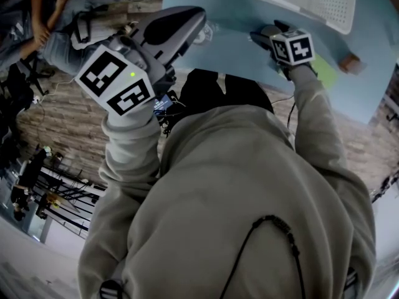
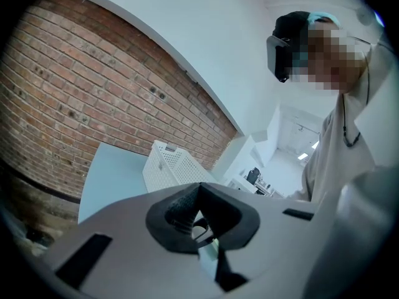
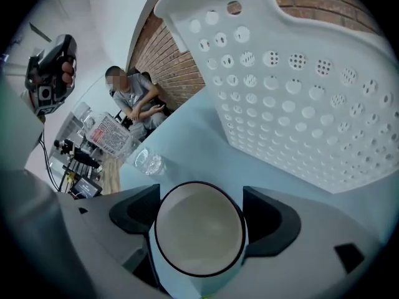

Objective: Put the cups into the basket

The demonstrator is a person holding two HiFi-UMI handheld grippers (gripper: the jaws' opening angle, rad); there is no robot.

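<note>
Cup (image 3: 198, 238), white, round, dark-rimmed, between spread right claw (image 3: 201, 213), unpinched. Likely stiff, slick, breakable; best gripped across outer wall. Left claw (image 2: 199, 195) closed, empty.

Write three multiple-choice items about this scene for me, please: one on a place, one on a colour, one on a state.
1. Where is the dark-rimmed cup?
A) inside the basket
B) between the right gripper's jaws, on the blue table
C) in the left gripper

2. What colour is the basket?
A) white
B) red
C) black

3. How is the cup?
A) full of liquid
B) covered by a lid
C) empty, its mouth uncovered

Answers:
1 B: the right gripper view shows the cup between the open jaws, on the table beside the basket.
2 A: the basket's perforated wall is white in every view.
3 C: the cup's pale inside shows bare down to the bottom.
</note>
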